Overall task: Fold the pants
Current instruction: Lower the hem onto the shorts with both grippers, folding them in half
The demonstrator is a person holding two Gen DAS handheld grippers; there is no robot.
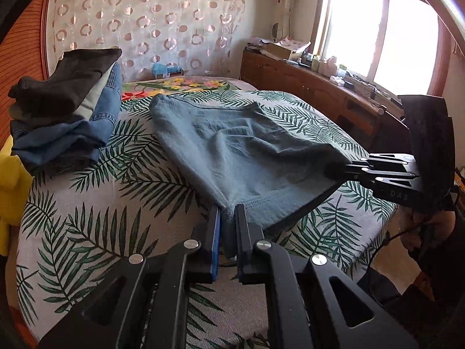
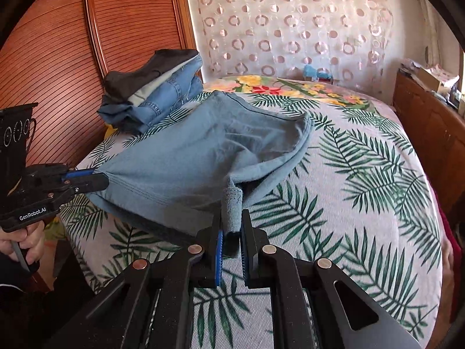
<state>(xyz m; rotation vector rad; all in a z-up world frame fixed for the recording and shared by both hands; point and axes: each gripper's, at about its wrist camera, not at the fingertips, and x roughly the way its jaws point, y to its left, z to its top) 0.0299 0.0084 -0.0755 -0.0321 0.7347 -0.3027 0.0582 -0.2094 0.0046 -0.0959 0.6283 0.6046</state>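
Note:
Grey-blue pants [image 1: 232, 148] lie stretched over the leaf-print bed, with the near hem lifted off it. My left gripper [image 1: 228, 212] is shut on the hem's left corner. My right gripper [image 2: 232, 218] is shut on the other corner, where the cloth bunches between the fingers. In the left wrist view the right gripper [image 1: 343, 171] comes in from the right, clamped on the cloth. In the right wrist view the left gripper [image 2: 98, 177] comes in from the left, clamped on the pants [image 2: 203, 157]. The far end of the pants rests on the bed.
A stack of folded jeans and dark clothes [image 1: 66, 110] sits at the bed's far left, also in the right wrist view [image 2: 154, 93]. A wooden cabinet [image 1: 305, 87] with clutter runs along the right under the window. A wooden headboard [image 2: 72, 58] stands left. The bedspread [image 2: 363, 174] extends right.

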